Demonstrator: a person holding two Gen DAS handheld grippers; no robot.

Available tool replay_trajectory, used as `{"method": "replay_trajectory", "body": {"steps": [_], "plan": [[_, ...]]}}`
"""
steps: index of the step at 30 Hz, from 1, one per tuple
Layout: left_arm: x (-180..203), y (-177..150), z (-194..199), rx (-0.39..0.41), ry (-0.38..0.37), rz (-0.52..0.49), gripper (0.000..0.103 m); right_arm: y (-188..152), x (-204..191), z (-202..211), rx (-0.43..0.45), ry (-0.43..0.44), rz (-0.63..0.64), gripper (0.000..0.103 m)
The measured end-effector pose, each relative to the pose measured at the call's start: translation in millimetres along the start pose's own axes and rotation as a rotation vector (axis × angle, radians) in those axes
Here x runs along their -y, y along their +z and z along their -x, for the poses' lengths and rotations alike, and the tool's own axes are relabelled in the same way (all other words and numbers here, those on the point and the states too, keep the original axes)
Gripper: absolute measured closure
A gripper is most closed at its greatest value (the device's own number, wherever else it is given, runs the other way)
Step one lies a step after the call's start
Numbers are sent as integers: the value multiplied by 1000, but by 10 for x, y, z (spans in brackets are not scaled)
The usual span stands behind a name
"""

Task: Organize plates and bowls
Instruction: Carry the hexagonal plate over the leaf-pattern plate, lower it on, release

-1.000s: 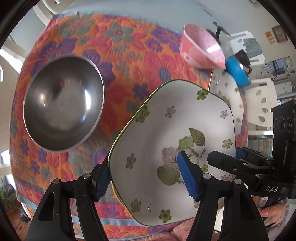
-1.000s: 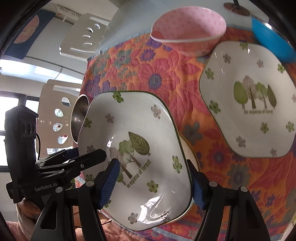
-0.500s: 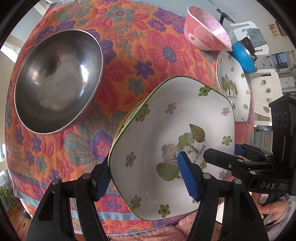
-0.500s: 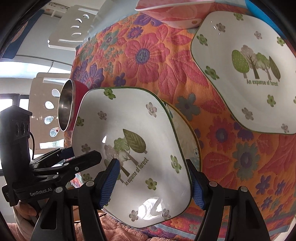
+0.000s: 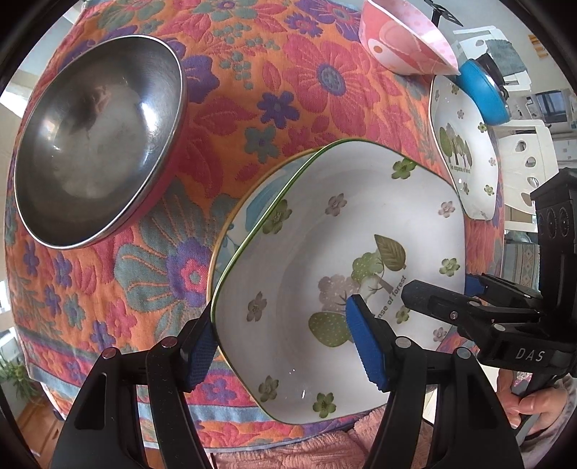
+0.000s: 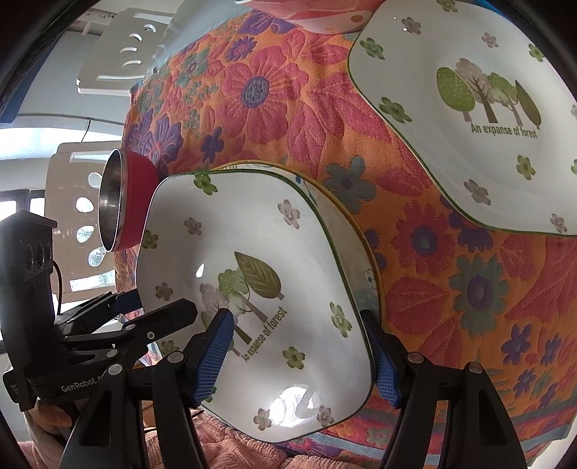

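Note:
Both grippers hold one white hexagonal forest plate [image 5: 324, 252] [image 6: 252, 252]. My left gripper [image 5: 285, 346] is shut on its left rim; my right gripper [image 6: 299, 357] is shut on its right rim. The plate hangs tilted just above a gold-rimmed plate [image 5: 238, 216] [image 6: 357, 259] on the floral tablecloth [image 5: 252, 90]. A second forest plate [image 6: 468, 108] [image 5: 465, 151] lies to the right. A steel bowl [image 5: 90, 144] [image 6: 115, 205] sits to the left. A pink bowl [image 5: 400, 39] [image 6: 317, 11] stands at the back.
A blue bowl [image 5: 483, 90] sits at the far right behind the second plate. White plastic chairs [image 6: 119, 47] stand beyond the table. The near table edge [image 5: 144, 415] runs just below the held plate.
The held plate has come down towards the table, over the gold-rimmed plate, which now shows more beneath it. Both grippers stay shut on its rims.

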State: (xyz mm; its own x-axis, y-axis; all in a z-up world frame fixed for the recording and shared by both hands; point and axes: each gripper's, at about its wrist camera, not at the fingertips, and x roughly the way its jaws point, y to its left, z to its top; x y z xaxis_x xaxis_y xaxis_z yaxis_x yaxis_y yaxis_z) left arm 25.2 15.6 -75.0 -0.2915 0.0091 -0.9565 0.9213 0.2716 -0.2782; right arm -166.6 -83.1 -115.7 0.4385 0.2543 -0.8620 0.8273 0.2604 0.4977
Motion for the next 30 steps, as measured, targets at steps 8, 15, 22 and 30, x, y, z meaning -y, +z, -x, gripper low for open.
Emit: {"method": "replay_trajectory", "body": {"steps": [8, 15, 22, 30], "plan": [[-18, 12, 6, -2, -14, 22, 39, -3, 25, 62, 1, 5, -19, 34], [6, -27, 38, -5, 13, 21, 39, -13, -5, 92, 3, -15, -8, 34], [-89, -47, 141, 16, 6, 43, 39, 11, -14, 202, 35, -21, -1, 34], [-62, -56, 209, 1, 52, 55, 39, -8, -46, 312, 55, -2, 13, 34]]}}
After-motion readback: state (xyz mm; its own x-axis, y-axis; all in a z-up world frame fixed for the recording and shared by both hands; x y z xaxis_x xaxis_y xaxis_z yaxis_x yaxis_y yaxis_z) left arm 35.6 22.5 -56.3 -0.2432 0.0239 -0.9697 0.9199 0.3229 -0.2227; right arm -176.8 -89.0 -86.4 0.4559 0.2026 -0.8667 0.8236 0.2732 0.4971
